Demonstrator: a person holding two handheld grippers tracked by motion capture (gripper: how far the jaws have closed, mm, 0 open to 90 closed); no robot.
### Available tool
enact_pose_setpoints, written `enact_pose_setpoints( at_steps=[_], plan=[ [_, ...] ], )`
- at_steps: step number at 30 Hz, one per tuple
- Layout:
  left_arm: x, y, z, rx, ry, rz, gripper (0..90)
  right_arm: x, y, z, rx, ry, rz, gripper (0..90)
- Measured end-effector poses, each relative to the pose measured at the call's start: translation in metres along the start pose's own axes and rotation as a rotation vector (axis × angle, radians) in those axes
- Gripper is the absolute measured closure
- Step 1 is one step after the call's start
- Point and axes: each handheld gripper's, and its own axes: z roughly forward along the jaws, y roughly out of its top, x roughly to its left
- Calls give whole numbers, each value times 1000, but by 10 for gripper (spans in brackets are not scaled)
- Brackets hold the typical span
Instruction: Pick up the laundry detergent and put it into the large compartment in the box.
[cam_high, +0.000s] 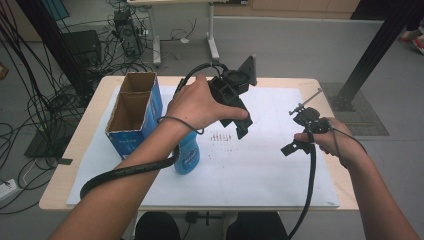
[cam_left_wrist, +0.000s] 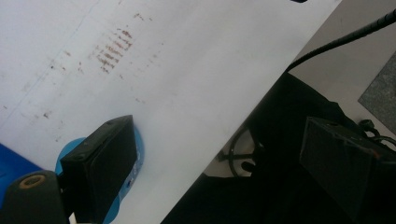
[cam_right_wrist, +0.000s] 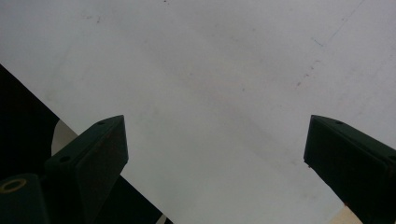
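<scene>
My left gripper (cam_high: 236, 127) hangs above the middle of the white paper sheet (cam_high: 260, 170), held by a hand, its jaws pointing down and toward the near right. In the left gripper view its jaws (cam_left_wrist: 224, 158) stand wide apart with only paper and the table's edge between them. A blue bottle (cam_high: 187, 154) stands below that forearm, and its top (cam_left_wrist: 69, 148) peeks out behind one jaw. My right gripper (cam_high: 295, 135) hovers low over the sheet's right side. Its jaws (cam_right_wrist: 215, 154) are wide open over bare paper.
A blue cardboard box (cam_high: 131, 114) with two open compartments stands at the table's left, beside the bottle. Brown stains (cam_high: 220, 136) mark the paper's middle. The wooden table edge (cam_high: 60, 195) frames the sheet. Cables trail from both grippers toward the near side.
</scene>
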Motion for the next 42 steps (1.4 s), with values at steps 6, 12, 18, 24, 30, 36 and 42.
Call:
enact_pose_setpoints(
  at_steps=[6,12,18,24,30,36,42],
  plan=[
    [4,-3,0,-1,-4,-6,112,0,2,2,0,6,-3,61],
    [7,-6,-4,-11,-9,-6,112,-1,4,3,5,5,-7,61],
    [12,-9,-10,-18,-8,-7,112,-2,6,3,7,0,-11,61],
    [21,-12,-14,-37,-4,-19,112,-7,5,2,3,4,-7,61],
    [29,-15,-15,-45,1,-35,112,-10,4,4,2,8,-5,61],
    [36,-19,-18,-68,15,-53,111,-12,4,4,-8,11,-1,61],
    [43,-23,-18,-95,21,-74,111,-13,4,5,-8,17,1,61]
  ],
)
